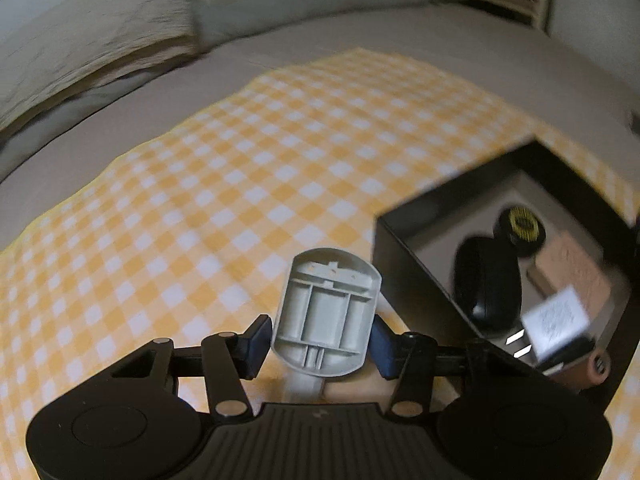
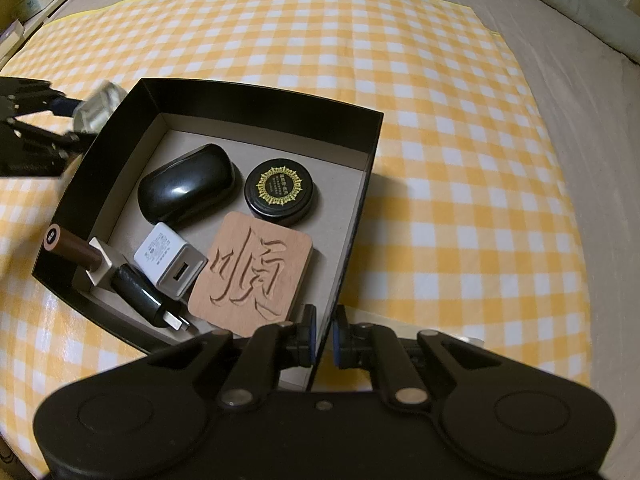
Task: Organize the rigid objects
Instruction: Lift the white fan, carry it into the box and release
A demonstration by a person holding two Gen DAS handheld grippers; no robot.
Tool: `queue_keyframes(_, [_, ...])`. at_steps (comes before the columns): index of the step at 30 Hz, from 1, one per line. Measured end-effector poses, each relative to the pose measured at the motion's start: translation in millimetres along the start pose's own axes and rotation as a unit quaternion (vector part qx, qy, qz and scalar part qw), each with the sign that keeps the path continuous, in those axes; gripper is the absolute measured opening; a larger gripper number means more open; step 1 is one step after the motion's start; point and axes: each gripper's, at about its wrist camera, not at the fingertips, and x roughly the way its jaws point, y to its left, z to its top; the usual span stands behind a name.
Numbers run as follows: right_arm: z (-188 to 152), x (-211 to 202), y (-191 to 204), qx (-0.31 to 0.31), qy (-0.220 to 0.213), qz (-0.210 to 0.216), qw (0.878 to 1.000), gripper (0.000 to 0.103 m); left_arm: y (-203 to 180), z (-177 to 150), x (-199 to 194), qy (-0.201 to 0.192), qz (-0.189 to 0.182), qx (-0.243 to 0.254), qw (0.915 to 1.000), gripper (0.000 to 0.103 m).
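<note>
Left gripper (image 1: 322,334) has its blue pads against both sides of a grey plastic piece (image 1: 328,312), ribbed hollow side up, just outside the near wall of the black box (image 2: 256,100). Right gripper (image 2: 324,340) is pinched shut on that box's wall at its own fingertips, steadying it. Beyond those fingertips, inside, lie a black case (image 2: 186,188), round tin (image 2: 282,192), carved wooden tile (image 2: 252,276) and white charger (image 2: 170,262). Likely risks: smooth curved sides slipping from a shallow hold, or the piece catching the wall on the way over.
</note>
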Motion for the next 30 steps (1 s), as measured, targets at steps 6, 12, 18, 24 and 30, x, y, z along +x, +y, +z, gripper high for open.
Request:
queue_keyframes(6, [0, 0, 0, -0.001, 0.0, -0.001, 1.0, 0.008, 14, 0, -31, -0.029, -0.004, -0.086, 0.9959, 0.052])
queue_keyframes(12, [0, 0, 1, -0.005, 0.0, -0.005, 1.0, 0.008, 8, 6, -68, -0.077, -0.035, -0.131, 0.9878, 0.052])
queue_keyframes(18, [-1, -1, 2, -0.006, -0.001, -0.005, 1.0, 0.008, -16, 20, -89, -0.106, -0.092, -0.153, 0.9782, 0.052])
queue_keyframes(24, [-1, -2, 3, -0.007, -0.002, -0.003, 1.0, 0.008, -51, 26, -59, -0.032, -0.098, -0.151, 0.9831, 0.052])
queue_keyframes(30, [-2, -5, 3, -0.009, -0.003, -0.003, 1.0, 0.008, -61, 28, -34, 0.005, -0.058, -0.136, 0.989, 0.066])
